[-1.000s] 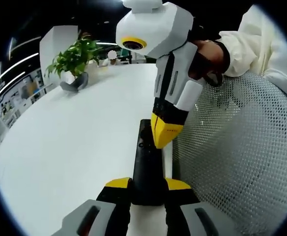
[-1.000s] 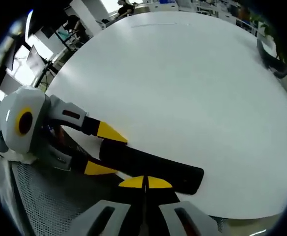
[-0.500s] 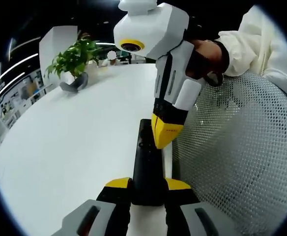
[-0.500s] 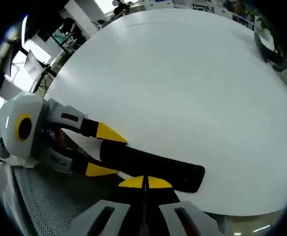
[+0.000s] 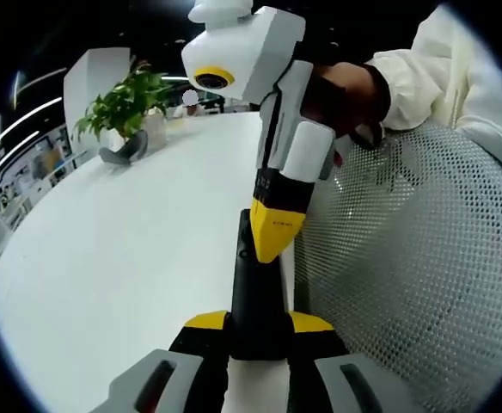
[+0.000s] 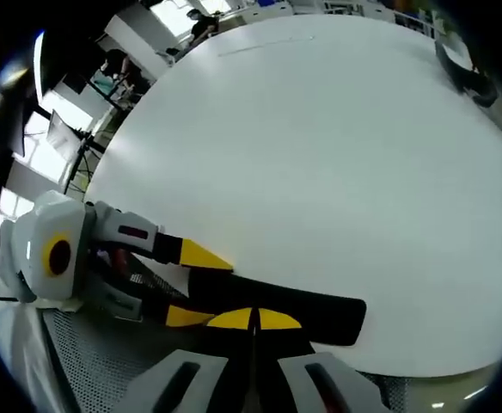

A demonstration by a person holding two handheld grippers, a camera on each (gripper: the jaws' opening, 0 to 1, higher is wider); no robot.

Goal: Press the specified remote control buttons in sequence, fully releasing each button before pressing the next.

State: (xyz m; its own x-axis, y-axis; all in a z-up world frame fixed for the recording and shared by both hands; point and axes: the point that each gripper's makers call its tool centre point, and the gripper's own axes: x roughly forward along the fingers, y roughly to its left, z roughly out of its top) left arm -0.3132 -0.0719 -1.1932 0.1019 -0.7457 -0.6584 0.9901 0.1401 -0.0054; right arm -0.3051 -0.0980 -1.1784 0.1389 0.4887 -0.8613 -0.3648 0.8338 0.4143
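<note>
The black remote control (image 5: 255,297) lies at the near edge of the white table (image 5: 122,249), beside a white mesh chair back (image 5: 406,275). The left gripper (image 5: 258,325) holds it by its near end, a yellow-tipped jaw on each side of the body; its long axis runs straight away from that gripper along the table edge. The right gripper (image 5: 272,241) comes down from above with both jaws closed together to a single yellow point, which sits over the upper face of the remote, roughly midway along its length. Whether the point touches a button or hovers just clear cannot be determined. In the right gripper view the remote (image 6: 277,305) lies crosswise directly ahead of the closed tips (image 6: 253,320), with the left gripper (image 6: 191,284) clamped on its end at the left. In my judgement the right gripper is the pressing tool, and any coming move is along the remote's long axis to the next button. The table surface is plain and bare nearby; a potted plant (image 5: 126,107) stands at the far side, with office fittings beyond.
</note>
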